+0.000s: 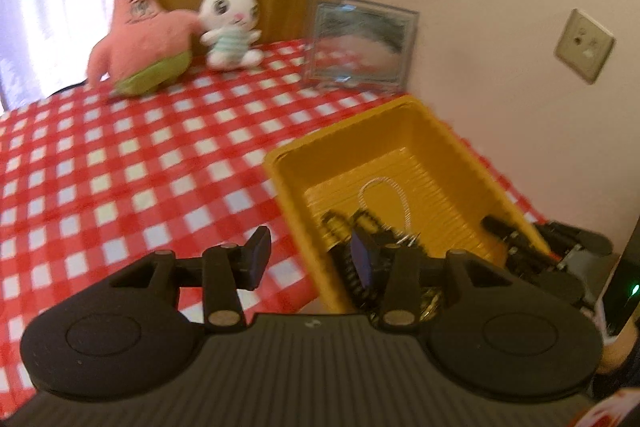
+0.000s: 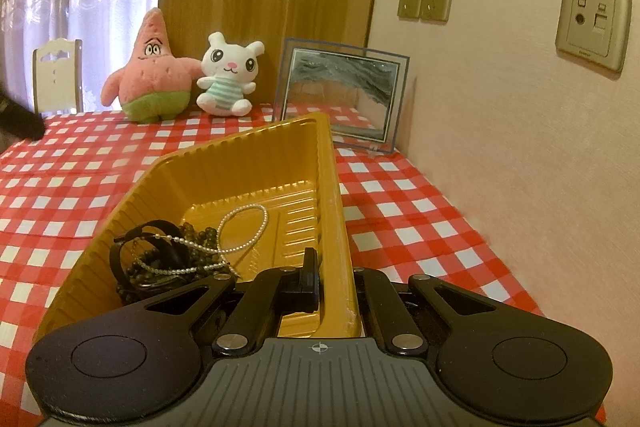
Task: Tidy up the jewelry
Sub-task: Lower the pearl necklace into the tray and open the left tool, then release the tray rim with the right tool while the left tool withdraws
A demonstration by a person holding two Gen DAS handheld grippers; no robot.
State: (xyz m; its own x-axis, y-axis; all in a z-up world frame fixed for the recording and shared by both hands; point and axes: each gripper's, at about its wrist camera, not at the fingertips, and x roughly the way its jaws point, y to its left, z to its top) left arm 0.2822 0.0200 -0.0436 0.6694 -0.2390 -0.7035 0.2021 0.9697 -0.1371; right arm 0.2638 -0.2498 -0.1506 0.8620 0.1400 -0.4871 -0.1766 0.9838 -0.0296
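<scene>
Your right gripper (image 2: 334, 281) clamps the right wall of the ribbed yellow plastic tray (image 2: 240, 163), one finger inside, one outside; your left gripper (image 1: 312, 259) hangs spread wide at the tray's near-left corner, holding nothing. The tray sits on the red-and-white checked tablecloth (image 2: 400, 211), holding a white pearl strand (image 2: 244, 227) looped over dark bead bracelets (image 2: 160, 259)
</scene>
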